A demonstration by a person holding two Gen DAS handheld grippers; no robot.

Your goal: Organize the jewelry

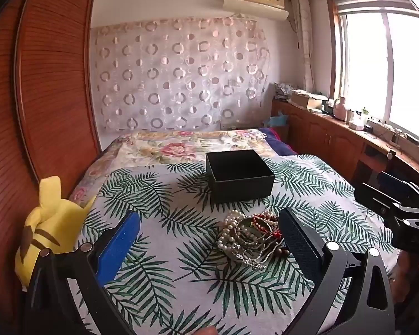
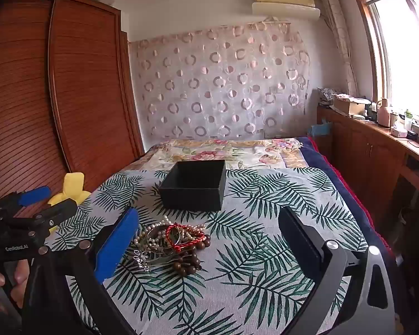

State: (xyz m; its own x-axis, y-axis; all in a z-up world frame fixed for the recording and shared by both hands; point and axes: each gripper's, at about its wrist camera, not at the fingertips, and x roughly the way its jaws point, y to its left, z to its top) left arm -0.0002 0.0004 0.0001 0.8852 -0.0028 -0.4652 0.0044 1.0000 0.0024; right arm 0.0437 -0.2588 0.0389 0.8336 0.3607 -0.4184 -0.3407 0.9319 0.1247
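A tangled pile of jewelry lies on the leaf-print cloth: pearl strands, red bead bracelets, silver bangles and dark wooden beads. An open, empty black box stands just behind it. My left gripper is open and empty, its right finger close beside the pile. In the right wrist view the pile lies near the blue left finger of my right gripper, which is open and empty. The black box stands behind the pile. Each gripper shows at the edge of the other's view.
A yellow plush toy lies at the bed's left edge by the wooden wardrobe. A floral quilt covers the far bed. A wooden cabinet with clutter runs under the window on the right.
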